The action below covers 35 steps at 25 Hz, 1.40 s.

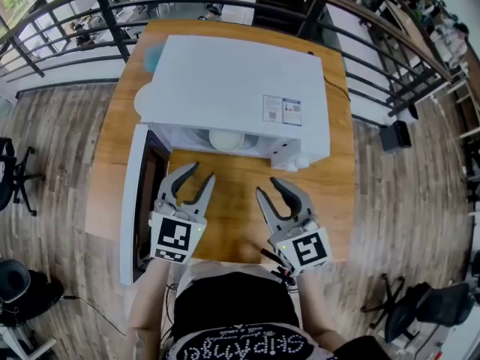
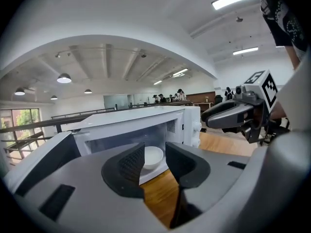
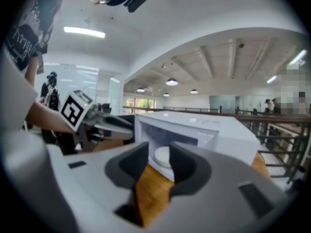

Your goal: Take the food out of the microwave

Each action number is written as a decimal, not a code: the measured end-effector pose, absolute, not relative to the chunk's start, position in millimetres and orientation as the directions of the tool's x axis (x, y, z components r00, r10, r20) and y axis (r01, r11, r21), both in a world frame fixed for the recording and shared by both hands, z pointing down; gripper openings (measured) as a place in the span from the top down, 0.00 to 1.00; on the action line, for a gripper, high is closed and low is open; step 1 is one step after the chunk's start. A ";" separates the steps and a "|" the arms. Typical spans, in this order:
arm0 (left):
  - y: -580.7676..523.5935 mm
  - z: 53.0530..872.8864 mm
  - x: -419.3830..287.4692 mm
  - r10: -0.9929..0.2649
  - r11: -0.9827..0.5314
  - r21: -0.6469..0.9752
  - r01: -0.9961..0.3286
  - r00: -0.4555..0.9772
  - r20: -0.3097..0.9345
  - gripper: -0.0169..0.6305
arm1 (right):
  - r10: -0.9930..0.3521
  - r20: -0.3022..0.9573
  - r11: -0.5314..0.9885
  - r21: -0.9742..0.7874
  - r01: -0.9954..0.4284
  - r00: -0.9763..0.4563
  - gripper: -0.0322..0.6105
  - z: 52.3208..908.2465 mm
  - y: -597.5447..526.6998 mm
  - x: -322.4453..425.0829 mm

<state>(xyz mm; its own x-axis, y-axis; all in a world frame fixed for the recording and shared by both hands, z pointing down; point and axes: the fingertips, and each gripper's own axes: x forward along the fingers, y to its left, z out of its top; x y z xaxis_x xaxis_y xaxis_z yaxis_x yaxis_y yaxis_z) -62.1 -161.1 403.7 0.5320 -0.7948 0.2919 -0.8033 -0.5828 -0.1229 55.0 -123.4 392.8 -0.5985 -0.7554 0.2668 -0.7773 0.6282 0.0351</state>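
Left hand-held gripper (image 1: 204,171), right hand-held gripper (image 1: 266,186) — parted, microwave (image 1: 232,88) open, bowl (image 1: 229,139) inside

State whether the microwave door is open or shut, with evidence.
Open: the door stands out to the left of the microwave, and the white bowl shows inside.

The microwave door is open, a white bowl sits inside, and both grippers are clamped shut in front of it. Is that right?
Not quite. The left gripper and right gripper have their jaws apart and empty, as each gripper view shows. The door is open and the white bowl sits inside the microwave.
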 end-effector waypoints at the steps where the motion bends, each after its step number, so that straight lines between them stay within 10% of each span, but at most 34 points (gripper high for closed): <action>1: -165.7 407.1 -61.5 -0.791 -0.589 -0.140 -0.796 0.531 0.303 0.72 | -0.746 0.284 0.638 0.047 -0.769 -0.602 0.74 397.3 -128.5 53.5; 35: -253.0 555.3 -60.9 -0.580 -0.764 -0.232 -0.602 0.481 0.658 0.52 | -0.625 0.673 0.666 0.195 -0.720 -0.396 0.61 545.9 -237.6 17.4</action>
